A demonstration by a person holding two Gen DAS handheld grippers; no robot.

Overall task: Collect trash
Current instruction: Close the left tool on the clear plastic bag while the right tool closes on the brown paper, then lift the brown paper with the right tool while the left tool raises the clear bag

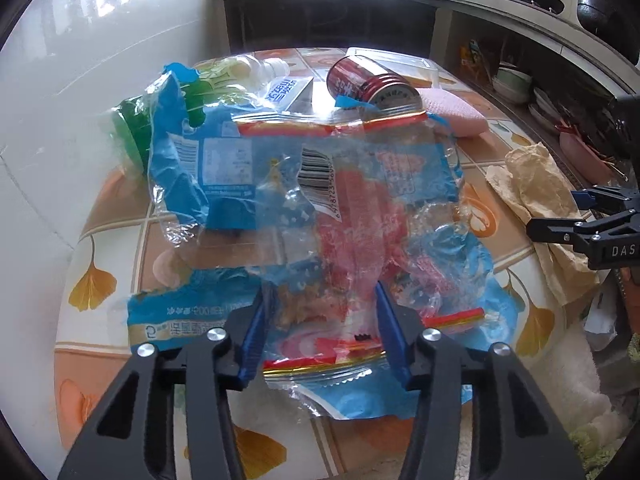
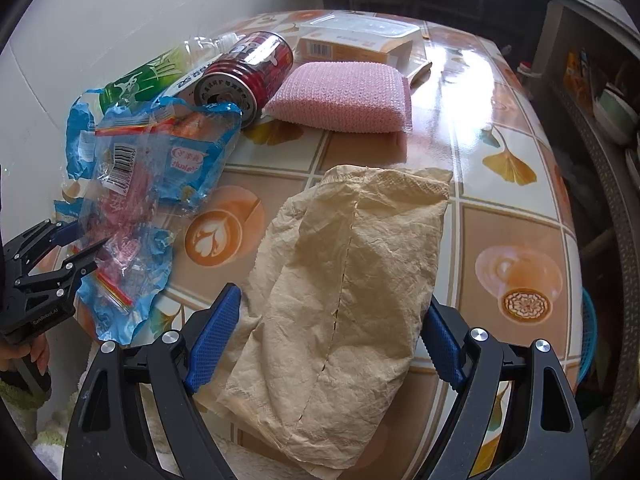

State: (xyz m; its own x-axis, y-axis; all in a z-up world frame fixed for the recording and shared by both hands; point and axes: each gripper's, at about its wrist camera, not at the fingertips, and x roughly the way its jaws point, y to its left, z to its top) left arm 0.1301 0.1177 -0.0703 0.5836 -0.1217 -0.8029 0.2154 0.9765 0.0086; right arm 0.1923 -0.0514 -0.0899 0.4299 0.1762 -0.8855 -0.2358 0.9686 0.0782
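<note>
So the main trash here is the crumpled blue and clear plastic wrapper, lying flat on the near-left part of the counter with its near edge poking over the counter's rim toward the camera. That overhang is probably why the left hand-held gripper comes in from the front: its blue pads straddle the wrapper's near end, jaws partly closed, but I don't see the pads actually pinching the film, so I'd call it not gripping. The other bit of trash is the tan crumpled paper towel, sprawled near the front-right edge and also hanging off slightly. The right hand-held gripper sits around its near end with jaws wide, pads either side and not squeezing. Behind the wrapper a red can lies on its side, touching the wrapper's far edge, with a green plastic bottle just behind it near the wall. A pink sponge and a clear lidded box sit further back. Room-wise, the middle and right of the counter are bare, so pulling either piece back toward the front looks easy; my guess is the can could roll if the wrapper drags it.
</note>
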